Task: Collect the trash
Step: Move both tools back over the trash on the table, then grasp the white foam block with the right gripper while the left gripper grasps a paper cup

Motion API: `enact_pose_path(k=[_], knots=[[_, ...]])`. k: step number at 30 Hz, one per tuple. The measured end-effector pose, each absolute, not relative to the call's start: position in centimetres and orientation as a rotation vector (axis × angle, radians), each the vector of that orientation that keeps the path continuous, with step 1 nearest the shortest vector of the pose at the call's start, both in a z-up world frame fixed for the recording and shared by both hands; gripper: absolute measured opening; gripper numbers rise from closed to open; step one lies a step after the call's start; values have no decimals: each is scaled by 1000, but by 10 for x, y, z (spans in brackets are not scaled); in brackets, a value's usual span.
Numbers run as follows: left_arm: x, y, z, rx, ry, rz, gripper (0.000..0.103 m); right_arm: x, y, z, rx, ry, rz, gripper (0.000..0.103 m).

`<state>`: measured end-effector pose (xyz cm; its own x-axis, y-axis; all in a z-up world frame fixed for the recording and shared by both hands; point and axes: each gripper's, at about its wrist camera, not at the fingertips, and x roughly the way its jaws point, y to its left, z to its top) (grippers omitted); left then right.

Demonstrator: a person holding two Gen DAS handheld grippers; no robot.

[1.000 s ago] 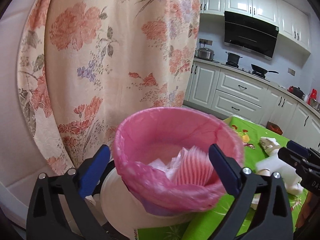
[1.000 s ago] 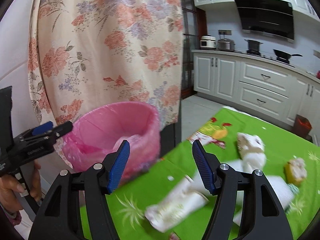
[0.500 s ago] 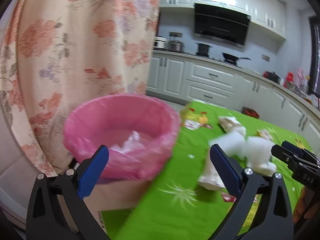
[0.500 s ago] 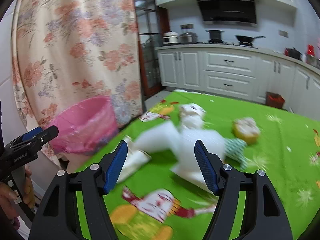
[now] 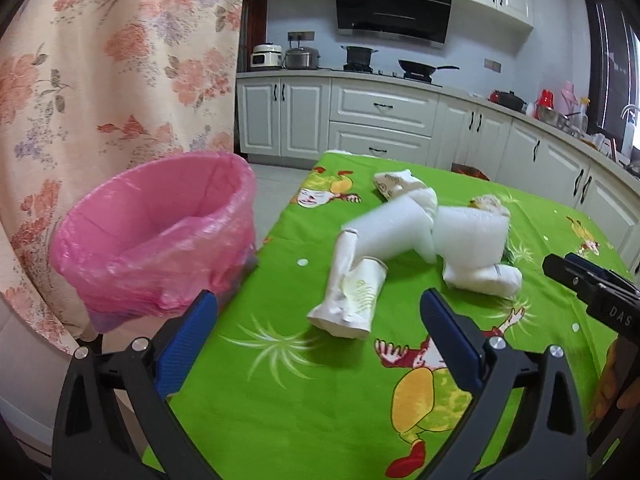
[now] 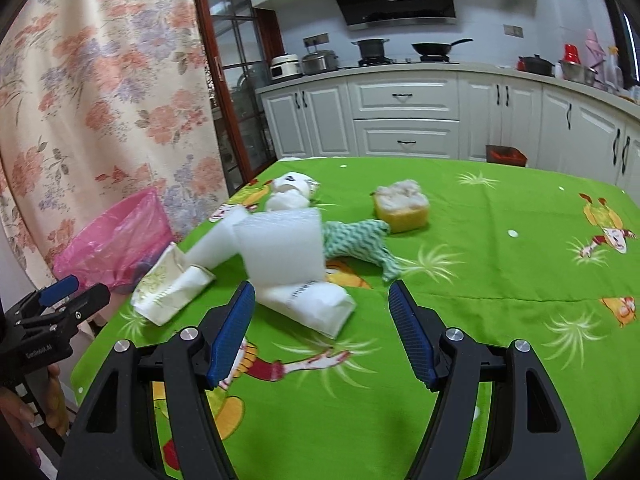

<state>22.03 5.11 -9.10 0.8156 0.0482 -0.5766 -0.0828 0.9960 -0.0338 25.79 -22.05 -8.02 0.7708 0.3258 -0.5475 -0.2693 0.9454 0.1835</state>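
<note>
A bin with a pink liner (image 5: 160, 240) stands off the table's left edge; it also shows in the right wrist view (image 6: 120, 240). Trash lies on the green tablecloth (image 5: 320, 400): a crushed paper cup (image 5: 352, 296), white foam sheets (image 5: 468, 236), a white packet (image 6: 316, 304), a green patterned cloth (image 6: 356, 240), a yellow sponge-like lump (image 6: 402, 204). My left gripper (image 5: 316, 332) is open and empty, near the cup. My right gripper (image 6: 320, 332) is open and empty, just before the white packet.
A floral curtain (image 5: 100, 80) hangs behind the bin. White kitchen cabinets (image 6: 404, 116) and a counter with pots stand beyond the table's far edge. The right part of the tablecloth (image 6: 520, 260) holds only printed pictures.
Both grippers have swung from the pink bin to the right, over the table with the trash. Both stay open and empty.
</note>
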Motion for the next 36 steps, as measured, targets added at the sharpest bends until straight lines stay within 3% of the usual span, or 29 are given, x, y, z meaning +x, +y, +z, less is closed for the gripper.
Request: enact_pose_path(k=[11,20,31,33,35,36], knots=[[245,42,-108,-40,662,58,98,272,-224,-90,75,649,307,66],[260,43,-119,-22,692,55,98,298,-195,-87,28,664,367,80],[265,58,-129,-43,729,42,98,335,-149,-89,-34,681,423,83],[268,56,-129,-34,726,24,98,340,-148,-93,-35,691,415,80],[271,51,-129,-25,723,9,98,341,-150,-95,-36,693,410,66],[274,49,-128,-17,719,1,98,340,-152,-97,-41,694,401,65]])
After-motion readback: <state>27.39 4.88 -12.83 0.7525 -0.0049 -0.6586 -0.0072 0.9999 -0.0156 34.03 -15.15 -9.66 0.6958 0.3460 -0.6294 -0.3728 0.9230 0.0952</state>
